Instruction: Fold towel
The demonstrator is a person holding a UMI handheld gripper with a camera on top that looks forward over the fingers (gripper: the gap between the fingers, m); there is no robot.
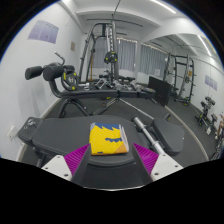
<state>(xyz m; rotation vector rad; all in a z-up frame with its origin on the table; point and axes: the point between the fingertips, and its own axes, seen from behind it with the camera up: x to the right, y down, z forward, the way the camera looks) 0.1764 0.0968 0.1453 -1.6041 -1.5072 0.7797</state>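
A yellow towel [107, 140] with a blue pattern sits bunched into a small block between my fingers. My gripper [109, 158] is shut on it. The left magenta pad [72, 158] and the right magenta pad [148, 160] press against its two sides. The towel is held above a black padded surface [70, 128] that stretches ahead of the fingers. The underside of the towel is hidden by the gripper body.
This is a gym room. A metal bar [148, 135] lies on the black surface just right of the towel. A cable machine frame [105, 50] stands beyond it. An exercise bike's handlebars [52, 75] are at the left and a rack [182, 75] at the right.
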